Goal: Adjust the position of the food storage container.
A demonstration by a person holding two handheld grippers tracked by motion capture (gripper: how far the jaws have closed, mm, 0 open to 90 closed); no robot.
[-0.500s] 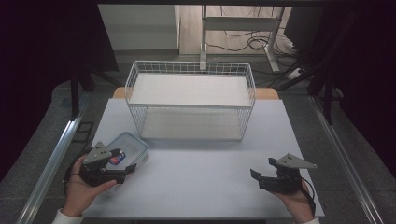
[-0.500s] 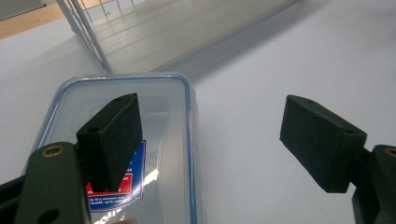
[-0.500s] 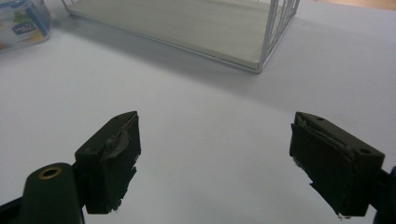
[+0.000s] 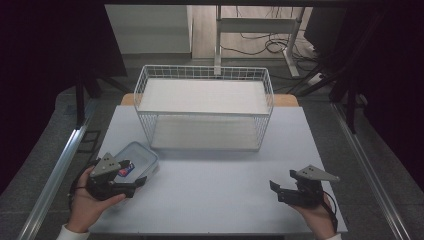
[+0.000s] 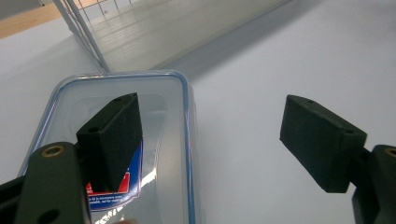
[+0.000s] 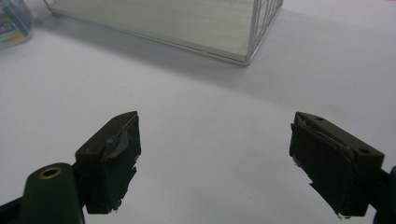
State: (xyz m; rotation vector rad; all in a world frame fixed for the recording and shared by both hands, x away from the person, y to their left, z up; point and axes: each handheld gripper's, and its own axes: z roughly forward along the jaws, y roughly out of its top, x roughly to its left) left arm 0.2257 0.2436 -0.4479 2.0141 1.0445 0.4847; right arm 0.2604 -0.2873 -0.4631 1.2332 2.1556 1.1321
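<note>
Looking down from the high view, we see a pale grey table point(image 4: 210, 200) with a white wire basket point(image 4: 205, 107) at its far middle. The left gripper point(image 4: 137, 182) sits at the near left, held in a hand point(image 4: 87, 205), over the near edge of a clear tub point(image 4: 137, 160). The right gripper point(image 4: 277, 192) hangs at the near right, well apart from everything, in the other hand point(image 4: 315, 220).

From the left gripper view we learn more about the tub point(image 5: 121, 149): it is a rounded rectangle of clear plastic with a thin blue band around its lid and a red, white and blue label (the print is too small to read). That gripper point(image 5: 210, 140) has its jaws wide apart, one above the lid and the other over bare table just beside the tub; we cannot tell whether the first touches the lid. A corner of the basket point(image 5: 93, 42) stands just beyond.

The right gripper view shows its own gripper point(image 6: 215, 158) spread wide over bare table point(image 6: 196, 121), gripping nothing, the pads scuffed and ragged at the edges. Farther off are the basket's thin wires and pale flat floor point(image 6: 187, 23), and the tub point(image 6: 14, 23) at the top left corner.

Around the table the room is dim: dark grey floor, metal rails along both sides, and behind the basket a white desk frame point(image 4: 255, 30) with cables on a wooden floor.
</note>
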